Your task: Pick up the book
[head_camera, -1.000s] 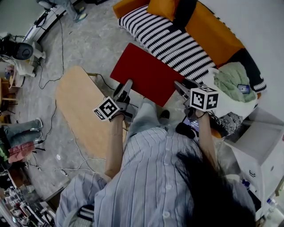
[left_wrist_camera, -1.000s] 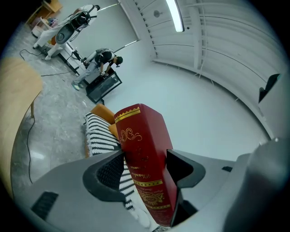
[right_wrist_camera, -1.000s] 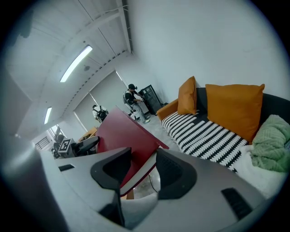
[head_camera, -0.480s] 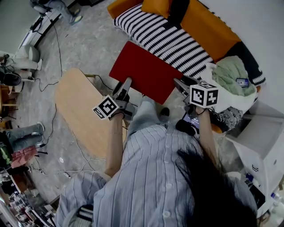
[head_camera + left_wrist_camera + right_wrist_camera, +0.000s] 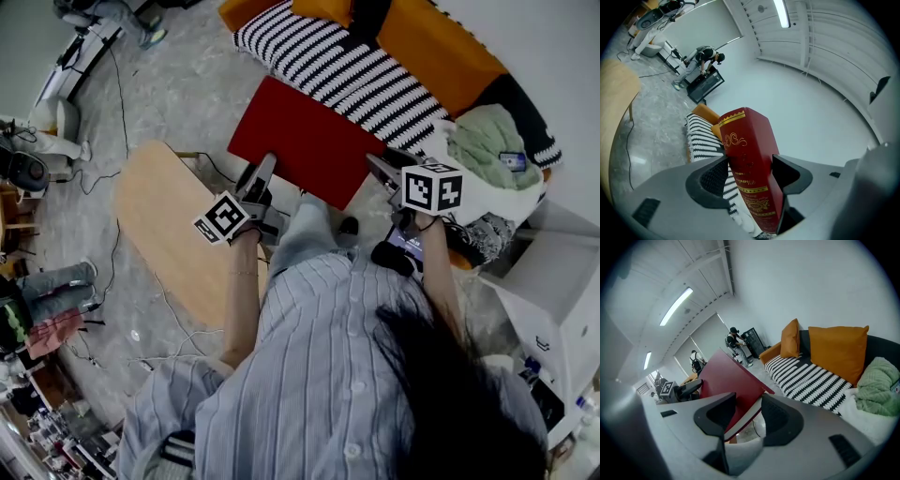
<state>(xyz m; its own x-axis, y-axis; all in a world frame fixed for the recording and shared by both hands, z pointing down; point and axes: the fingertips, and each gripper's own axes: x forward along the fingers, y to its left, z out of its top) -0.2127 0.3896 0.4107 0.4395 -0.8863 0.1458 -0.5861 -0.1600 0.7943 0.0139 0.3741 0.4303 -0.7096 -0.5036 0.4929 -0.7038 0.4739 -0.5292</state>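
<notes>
A red hardback book [image 5: 305,141] hangs in the air in front of the person, held from both sides. My left gripper [image 5: 261,176] grips its near left edge. In the left gripper view the gold-printed spine [image 5: 747,159] stands upright between the jaws of the left gripper [image 5: 750,176], which press on it. My right gripper [image 5: 380,169] holds the near right corner. In the right gripper view the red cover [image 5: 724,378] and white page edges sit clamped between the jaws of the right gripper [image 5: 746,416].
An orange sofa [image 5: 450,56] with a black-and-white striped blanket [image 5: 347,70] and a green cloth [image 5: 487,145] lies beyond the book. A light wooden table [image 5: 164,225] is to the left, a white cabinet [image 5: 558,291] to the right. Cables run across the grey floor [image 5: 178,84].
Both grippers keep their hold on the book. Only the head view has shifted slightly, so everything sits a little higher in the picture.
</notes>
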